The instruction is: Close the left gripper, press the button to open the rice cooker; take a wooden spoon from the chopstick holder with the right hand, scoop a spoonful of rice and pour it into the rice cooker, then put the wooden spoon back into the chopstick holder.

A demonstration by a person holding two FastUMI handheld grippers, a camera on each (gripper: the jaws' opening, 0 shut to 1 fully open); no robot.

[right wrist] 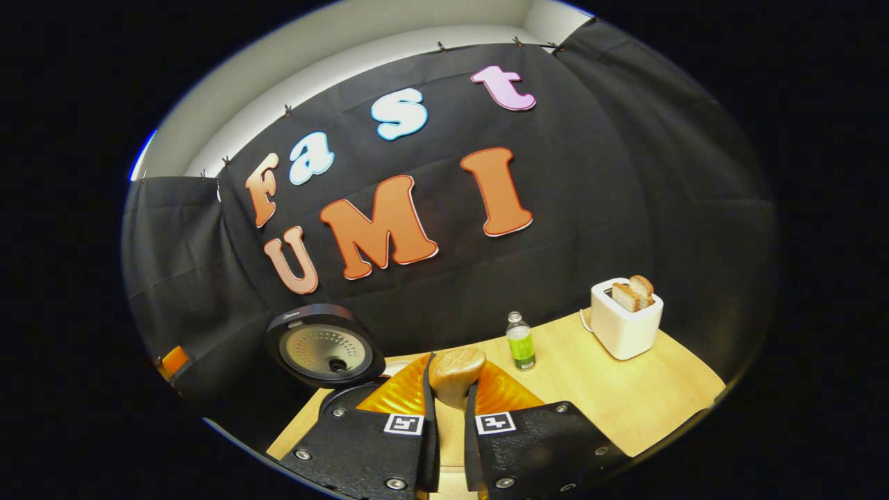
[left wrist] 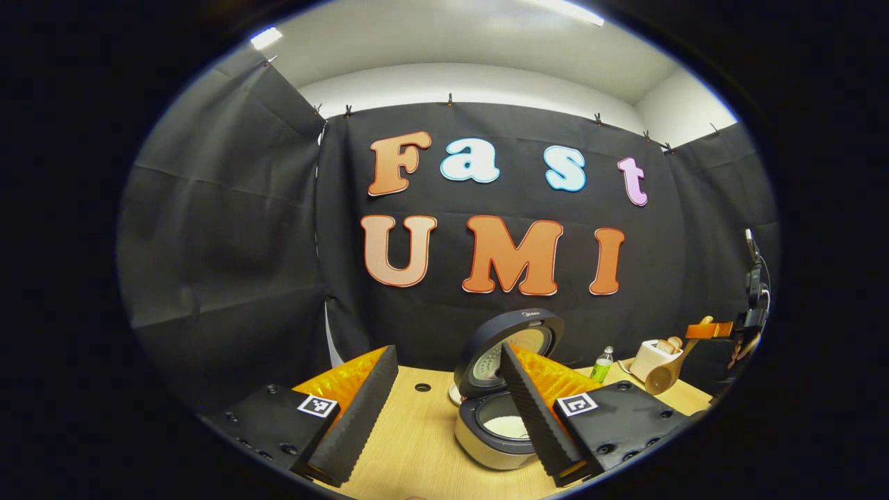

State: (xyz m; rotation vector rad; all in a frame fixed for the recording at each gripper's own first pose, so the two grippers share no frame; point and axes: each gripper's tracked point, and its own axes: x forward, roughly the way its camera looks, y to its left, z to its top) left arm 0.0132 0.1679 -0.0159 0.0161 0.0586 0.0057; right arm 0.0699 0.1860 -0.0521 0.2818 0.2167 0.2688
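My right gripper point(right wrist: 450, 417) pinches the wooden spoon point(right wrist: 455, 375) above the table point(right wrist: 625, 396) beside the lid-up rice cooker point(left wrist: 496, 430), left gripper point(left wrist: 444, 417) spread.

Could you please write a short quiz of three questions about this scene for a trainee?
1. True or false: the rice cooker has its lid open.
2. What does the right gripper hold between its fingers? A) a green bottle B) a wooden spoon C) a slice of toast
3. Fill in: the left gripper is ____ (open or shut).

Key: 1 true; 2 B; 3 open.
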